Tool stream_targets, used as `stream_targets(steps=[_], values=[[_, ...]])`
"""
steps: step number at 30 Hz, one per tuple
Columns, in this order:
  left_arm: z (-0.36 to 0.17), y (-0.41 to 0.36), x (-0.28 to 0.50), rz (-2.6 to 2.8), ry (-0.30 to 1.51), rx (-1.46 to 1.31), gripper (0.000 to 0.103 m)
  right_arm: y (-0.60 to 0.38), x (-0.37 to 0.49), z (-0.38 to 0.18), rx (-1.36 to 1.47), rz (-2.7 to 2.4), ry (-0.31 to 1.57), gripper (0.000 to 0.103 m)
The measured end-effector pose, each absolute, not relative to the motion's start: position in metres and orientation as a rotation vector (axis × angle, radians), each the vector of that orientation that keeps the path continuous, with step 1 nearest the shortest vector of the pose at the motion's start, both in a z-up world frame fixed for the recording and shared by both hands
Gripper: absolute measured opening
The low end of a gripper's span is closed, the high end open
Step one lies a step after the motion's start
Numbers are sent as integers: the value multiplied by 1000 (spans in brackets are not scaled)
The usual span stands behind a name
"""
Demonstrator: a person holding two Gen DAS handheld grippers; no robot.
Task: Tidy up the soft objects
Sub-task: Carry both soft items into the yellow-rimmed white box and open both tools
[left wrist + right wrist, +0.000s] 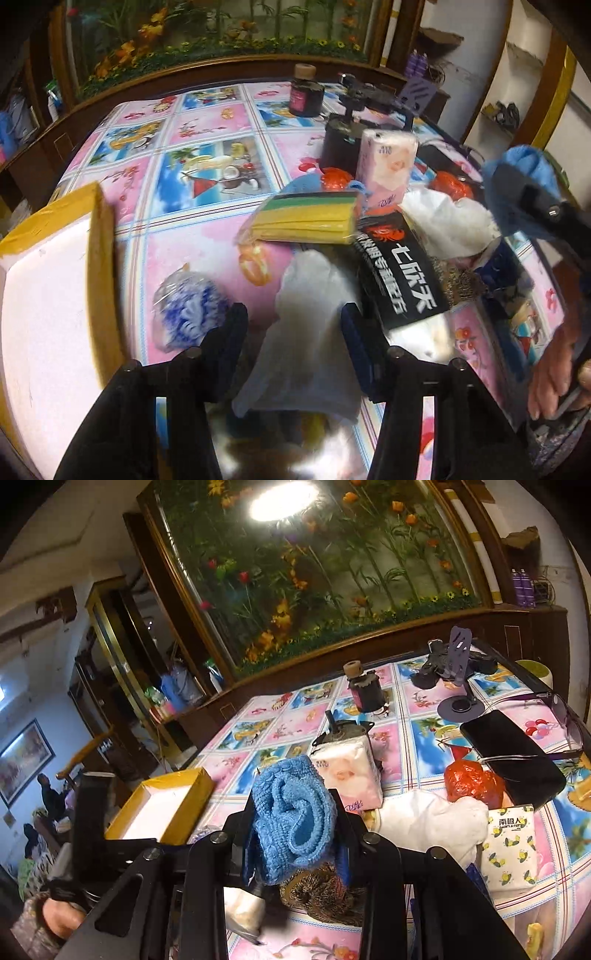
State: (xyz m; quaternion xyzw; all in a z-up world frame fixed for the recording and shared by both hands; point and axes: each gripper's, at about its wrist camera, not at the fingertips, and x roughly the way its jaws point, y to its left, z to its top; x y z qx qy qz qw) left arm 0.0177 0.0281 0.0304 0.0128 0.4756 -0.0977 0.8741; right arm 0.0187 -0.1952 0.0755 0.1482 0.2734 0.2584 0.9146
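Our right tool is clamped on a rolled blue towel, lifted above the worktop. Our left tool has a white cloth between its half-closed fingers; we cannot tell if they press it. The yellow-rimmed box sits just left.

You have a blue looped-pile towel in front of you and a pale grey-white cloth. The tablecloth is pink and sky-blue squares printed with fruit and beach scenes. Near its left edge sits a yellow box with a white inside. The sponges are yellow with green, the pouch black with white lettering, the wrapped ball blue and white.
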Motion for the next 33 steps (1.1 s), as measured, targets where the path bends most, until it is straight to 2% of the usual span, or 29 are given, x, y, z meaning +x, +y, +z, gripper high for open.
stream_targets(steps=[5, 6, 9, 24, 33], values=[[9, 13, 37, -188, 1020, 40, 49, -189, 17, 72, 282, 558, 572, 36], [9, 12, 36, -177, 999, 38, 36, -188, 17, 72, 277, 558, 574, 36], [10, 16, 30, -187, 980, -36, 18, -189, 16, 71, 284, 568, 571, 36], [54, 77, -64, -215, 834, -217, 16, -178, 12, 70, 215, 570, 550, 36], [81, 185, -109, -65, 707, -331, 16, -153, 15, 66, 165, 548, 592, 36]])
